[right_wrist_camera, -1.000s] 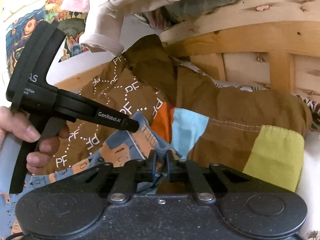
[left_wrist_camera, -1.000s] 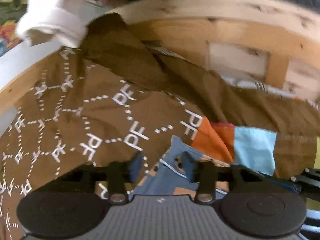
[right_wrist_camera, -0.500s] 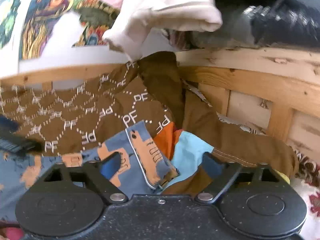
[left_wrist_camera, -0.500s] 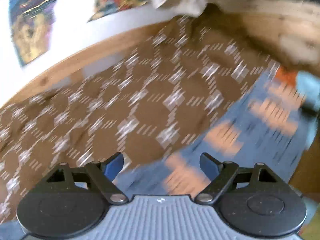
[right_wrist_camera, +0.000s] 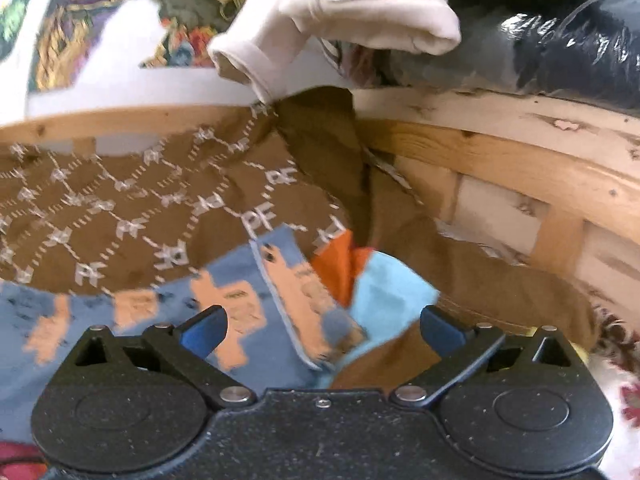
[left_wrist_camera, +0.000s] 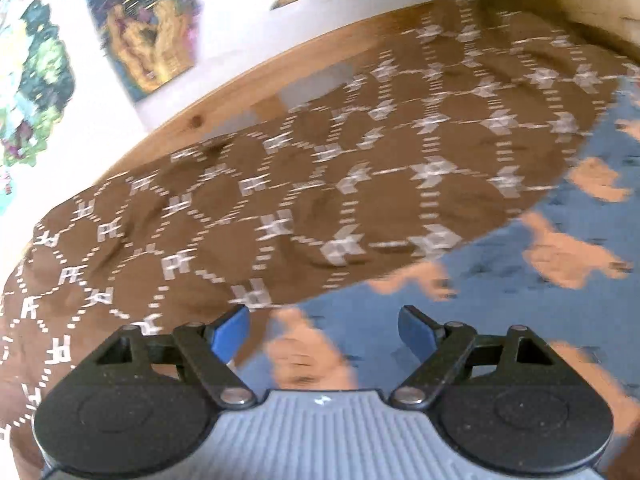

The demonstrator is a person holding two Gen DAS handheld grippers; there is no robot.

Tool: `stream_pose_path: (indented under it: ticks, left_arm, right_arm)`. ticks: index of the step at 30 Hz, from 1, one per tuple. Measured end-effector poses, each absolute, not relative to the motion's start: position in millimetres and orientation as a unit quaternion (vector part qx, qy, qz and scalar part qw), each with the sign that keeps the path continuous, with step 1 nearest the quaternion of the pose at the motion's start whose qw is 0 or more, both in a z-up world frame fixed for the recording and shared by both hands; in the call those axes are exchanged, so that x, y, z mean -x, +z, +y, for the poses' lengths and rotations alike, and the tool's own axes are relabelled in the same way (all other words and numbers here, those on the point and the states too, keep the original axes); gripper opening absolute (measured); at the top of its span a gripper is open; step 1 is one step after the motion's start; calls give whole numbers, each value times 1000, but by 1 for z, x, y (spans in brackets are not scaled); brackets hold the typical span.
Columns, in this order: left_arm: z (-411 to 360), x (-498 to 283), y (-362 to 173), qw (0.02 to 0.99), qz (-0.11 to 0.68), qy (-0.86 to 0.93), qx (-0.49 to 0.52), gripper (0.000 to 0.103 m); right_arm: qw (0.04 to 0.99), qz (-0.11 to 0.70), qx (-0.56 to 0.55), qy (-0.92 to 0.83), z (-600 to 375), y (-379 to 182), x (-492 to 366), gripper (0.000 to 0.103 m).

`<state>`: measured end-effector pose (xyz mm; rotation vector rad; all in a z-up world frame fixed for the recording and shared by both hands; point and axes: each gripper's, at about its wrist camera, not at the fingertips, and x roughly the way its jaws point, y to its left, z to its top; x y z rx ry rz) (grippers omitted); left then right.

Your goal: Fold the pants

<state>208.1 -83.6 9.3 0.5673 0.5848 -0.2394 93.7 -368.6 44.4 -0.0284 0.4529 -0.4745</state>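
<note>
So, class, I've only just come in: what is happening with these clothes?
A person is folding pants with a handheld tool in each hand. The blue pants with orange animal shapes lie on a brown patterned blanket beside a wooden bed frame. Neither tool grips anything. The right tool is opening above the pants' edge, with cloth lying loose below it. The left tool hovers over the blue fabric, jaws wide but closing slightly.

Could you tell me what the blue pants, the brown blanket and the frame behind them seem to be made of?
Blue pants: soft printed fabric, likely cotton knit, matte, with a stitched edge and limp folds.
Brown blanket: thin woven or knit cloth with a white PF pattern, matte and creased.
Frame: unfinished pale wood, showing knots and grain.
</note>
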Motion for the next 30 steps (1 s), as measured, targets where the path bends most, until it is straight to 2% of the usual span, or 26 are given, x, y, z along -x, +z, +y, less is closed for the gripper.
stream_pose_path:
  ticks: [2, 4, 9, 11, 12, 13, 17, 22, 23, 25, 29, 30]
  left_arm:
    - [-72, -232, 7, 910, 300, -83, -273, 74]
    - [-63, -253, 3, 904, 325, -71, -267, 57]
    - [-43, -275, 6, 896, 373, -139, -196, 51]
    - [-39, -279, 6, 891, 388, -147, -185, 45]
    - [-38, -280, 6, 889, 390, -154, -182, 39]
    - [-36, -279, 4, 888, 389, -158, -186, 32]
    - [-51, -275, -4, 886, 368, -142, -246, 28]
    - [-60, -278, -12, 885, 365, -122, -262, 30]
    - [-61, -278, -10, 886, 365, -113, -262, 34]
    - [-69, -273, -5, 891, 351, -88, -273, 53]
    - [-92, -254, 8, 897, 303, -110, -302, 63]
    - [-101, -250, 12, 897, 294, -123, -305, 69]
  right_arm:
    - [950, 223, 23, -219, -361, 45, -98, 102]
    - [956, 217, 25, -195, -355, 45, -98, 102]
    - [973, 202, 25, -107, -335, 47, -93, 101]
    - [973, 215, 43, -76, -324, 45, -97, 100]
    - [971, 225, 50, -63, -320, 43, -100, 99]
    - [969, 234, 52, -53, -317, 41, -102, 99]
    - [961, 270, 44, -45, -316, 36, -110, 99]
    - [949, 303, 11, -86, -331, 30, -112, 99]
    - [949, 301, 2, -92, -334, 32, -113, 99]
    - [950, 293, -17, -107, -341, 35, -111, 100]
    - [949, 275, -69, -137, -361, 45, -104, 101]
    - [949, 271, -84, -137, -366, 46, -100, 101]
